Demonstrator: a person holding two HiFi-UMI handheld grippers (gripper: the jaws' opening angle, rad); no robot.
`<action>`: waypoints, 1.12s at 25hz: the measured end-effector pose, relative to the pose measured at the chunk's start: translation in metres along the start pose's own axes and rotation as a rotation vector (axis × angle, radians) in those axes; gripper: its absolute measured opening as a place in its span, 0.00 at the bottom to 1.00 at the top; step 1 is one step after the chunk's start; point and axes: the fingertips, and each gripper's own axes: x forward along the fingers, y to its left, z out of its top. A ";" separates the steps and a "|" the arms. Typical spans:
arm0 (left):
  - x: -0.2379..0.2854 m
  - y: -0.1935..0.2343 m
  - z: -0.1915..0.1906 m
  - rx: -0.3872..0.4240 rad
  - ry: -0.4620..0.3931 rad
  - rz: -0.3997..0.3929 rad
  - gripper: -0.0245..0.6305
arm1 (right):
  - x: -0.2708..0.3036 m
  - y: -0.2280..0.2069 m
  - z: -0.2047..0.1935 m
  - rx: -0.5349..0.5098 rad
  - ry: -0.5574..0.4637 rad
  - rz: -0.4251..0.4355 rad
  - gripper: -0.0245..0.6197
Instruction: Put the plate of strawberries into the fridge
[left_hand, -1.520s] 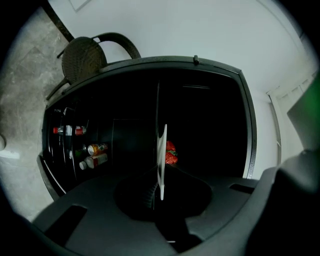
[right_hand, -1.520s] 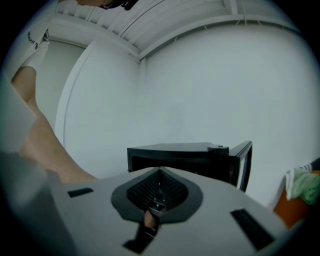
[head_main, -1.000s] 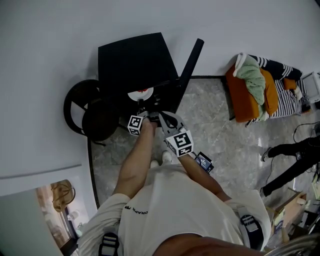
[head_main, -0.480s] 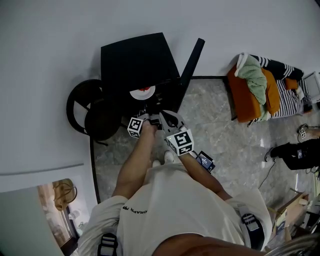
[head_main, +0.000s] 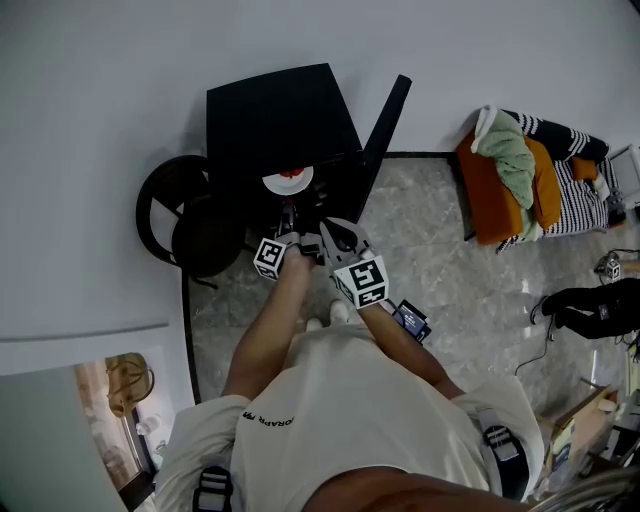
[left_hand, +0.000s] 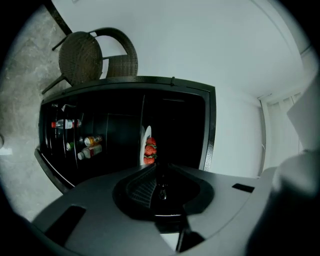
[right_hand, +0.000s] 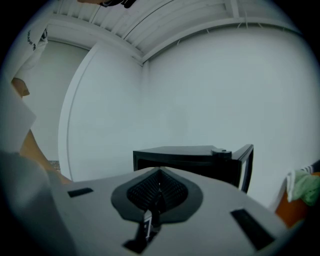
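Against the white wall stands a black mini fridge (head_main: 275, 115), its door (head_main: 385, 125) swung open to the right in the head view. Just inside the open front sits the white plate (head_main: 283, 183) with the red strawberries (left_hand: 149, 150) on it. Whether it rests on a shelf cannot be told from these views.

The left gripper (left_hand: 159, 169) points into the fridge, rolled onto its side, so the floor shows at the left of its view. Its jaws are pressed together with nothing seen between them. The plate lies just beyond their tips, small and edge-on, and I cannot tell whether the tips touch its rim. To the left in that view, bottles and cans (left_hand: 84, 146) lie in the door racks.

The right gripper (right_hand: 160, 173) is held beside the left one, a little further back from the fridge, and its jaws are likewise closed on nothing. Its view looks over the fridge top toward the bare wall, with the door edge at the right.

Two dark wicker chairs (head_main: 185, 225) stand to the left of the fridge. Well apart to the right, an orange seat (head_main: 490, 195) carries a heap of green and striped clothes (head_main: 525, 150). The floor (head_main: 450, 280) is grey marble tile.
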 end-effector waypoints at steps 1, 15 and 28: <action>-0.003 -0.001 0.000 -0.006 -0.004 0.002 0.14 | -0.001 0.000 0.000 0.000 0.000 -0.001 0.06; -0.025 -0.045 -0.017 -0.044 0.039 -0.089 0.08 | -0.005 0.001 0.006 -0.002 -0.015 -0.011 0.06; -0.049 -0.084 -0.022 0.059 0.125 -0.189 0.04 | -0.005 0.008 0.011 0.002 -0.025 -0.004 0.06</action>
